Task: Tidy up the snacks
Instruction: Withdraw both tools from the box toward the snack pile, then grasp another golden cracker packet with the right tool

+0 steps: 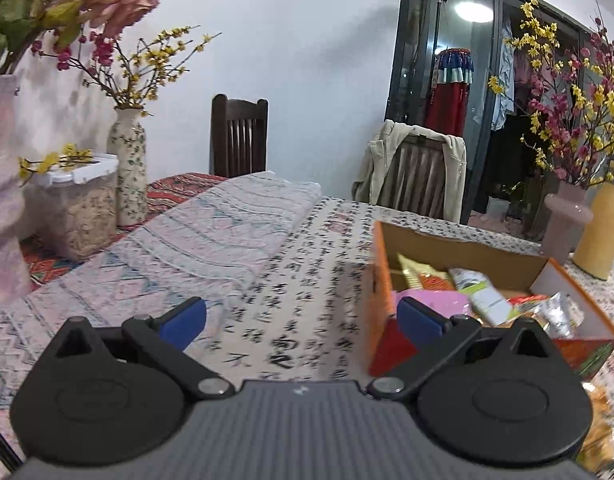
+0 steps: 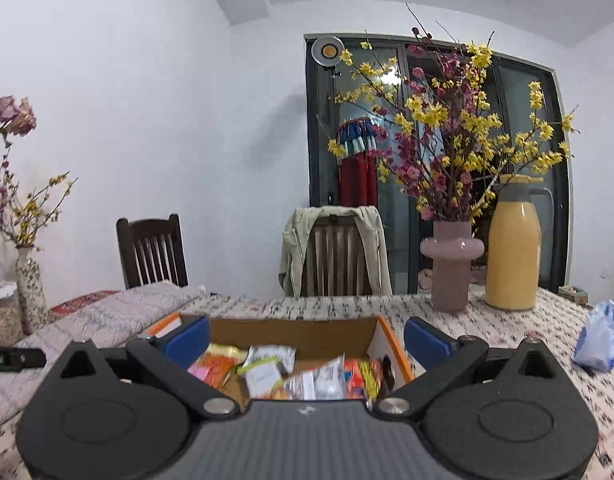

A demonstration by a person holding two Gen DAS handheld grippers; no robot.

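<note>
The left gripper (image 1: 303, 322) hangs above the tabletop (image 1: 307, 264) with its blue-padded fingers (image 1: 185, 322) spread wide and nothing between them; under the gap lies only the cloth printed with black characters. The cardboard box (image 1: 463, 254) with orange sides sits to the right of this gripper, its near left corner just behind the right finger pad, and the snack packets (image 1: 485, 298) inside lie to the right of the fingers, not between them. A pink packet (image 1: 435, 300) sits closest to that pad. To the far left a folded pale blanket (image 1: 243, 220) rests on the tabletop, with a clear lidded container (image 1: 77, 208) and a speckled vase (image 1: 127, 168) beyond it.

The right gripper (image 2: 307, 340) is held over the near side of the same box (image 2: 291, 330), its fingers (image 2: 187, 338) also wide apart and empty. In this view the box falls between the two pads, its far wall showing across the gap, and the heap of snack packets (image 2: 291, 376) lies below and between the fingers, apart from them as far as can be told. To the far right stand a pink vase (image 2: 451, 268) of yellow and red blossom and a yellow jug (image 2: 513, 256); a blue-white bag (image 2: 601, 336) lies on the tabletop at the right edge. Two chairs stand behind the table, one (image 2: 339, 256) draped with a pale jacket.
</note>
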